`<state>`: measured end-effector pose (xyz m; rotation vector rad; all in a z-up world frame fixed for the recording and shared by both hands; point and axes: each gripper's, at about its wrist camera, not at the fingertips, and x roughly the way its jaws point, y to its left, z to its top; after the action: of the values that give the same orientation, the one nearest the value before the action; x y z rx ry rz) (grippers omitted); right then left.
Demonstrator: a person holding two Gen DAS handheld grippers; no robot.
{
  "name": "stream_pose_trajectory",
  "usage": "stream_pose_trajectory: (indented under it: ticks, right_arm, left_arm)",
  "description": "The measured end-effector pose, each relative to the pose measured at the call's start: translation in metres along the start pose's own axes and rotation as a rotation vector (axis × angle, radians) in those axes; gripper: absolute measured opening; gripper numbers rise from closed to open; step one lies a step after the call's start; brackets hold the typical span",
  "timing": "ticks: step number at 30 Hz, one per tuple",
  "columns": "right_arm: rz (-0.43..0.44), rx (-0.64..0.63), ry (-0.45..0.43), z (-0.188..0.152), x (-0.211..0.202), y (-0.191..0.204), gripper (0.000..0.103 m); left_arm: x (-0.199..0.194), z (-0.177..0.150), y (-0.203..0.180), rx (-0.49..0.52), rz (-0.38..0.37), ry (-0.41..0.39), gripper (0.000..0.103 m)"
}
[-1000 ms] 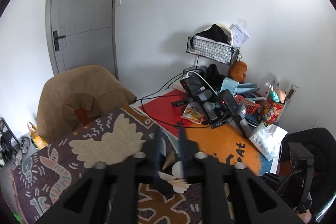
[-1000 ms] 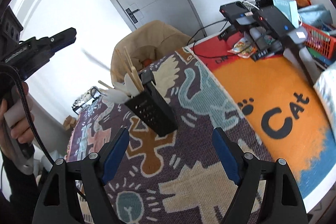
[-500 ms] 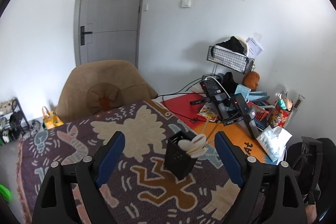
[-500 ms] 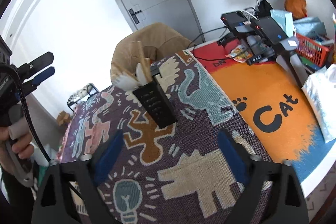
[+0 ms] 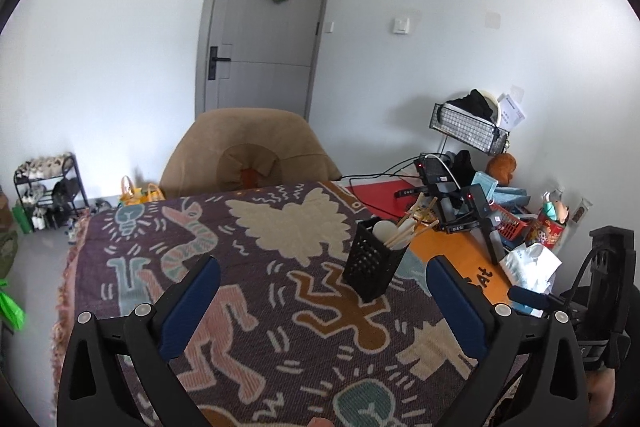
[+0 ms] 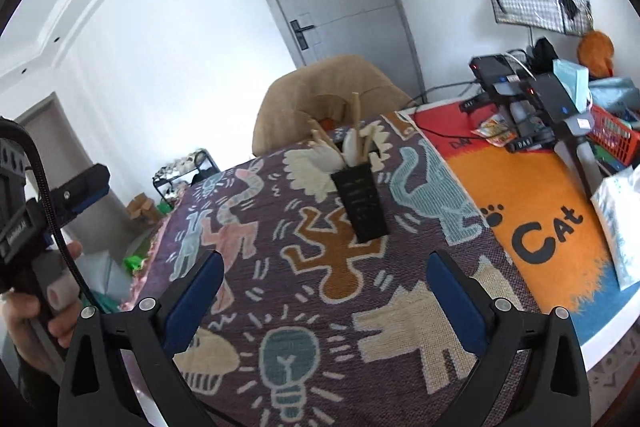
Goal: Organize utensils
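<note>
1. Black perforated holder [image 5: 374,265] stands upright at my left view's centre, on the patterned cloth [image 5: 248,247] over the bench, wooden utensils [image 5: 404,231] inside.
2. Left gripper [image 5: 322,293]: jaws opening, nothing between. Right gripper [image 6: 324,287]: jaws wide, empty.
3. I judge the sorting done; I withdraw slowly, clear of the holder.

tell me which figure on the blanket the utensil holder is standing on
The black holder stands on the orange-brown figure, at its upper end. The pink figure lies to its left, the teal dinosaur to its right; neither touches it.
</note>
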<state>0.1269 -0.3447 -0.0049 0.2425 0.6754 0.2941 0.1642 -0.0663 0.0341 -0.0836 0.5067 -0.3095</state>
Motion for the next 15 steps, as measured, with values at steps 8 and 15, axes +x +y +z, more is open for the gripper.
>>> stream_pose_trajectory:
  ticks: [8, 15]
  right_arm:
    - [0.001, -0.053, 0.002, 0.001, -0.012, 0.020, 0.102]
    - [0.013, -0.087, 0.005, -0.001, -0.017, 0.037, 0.102]
  left_arm:
    - [-0.041, -0.018, 0.008, -0.035, 0.063, -0.035, 0.102]
    - [-0.073, -0.040, 0.020, -0.057, 0.131, -0.055, 0.102]
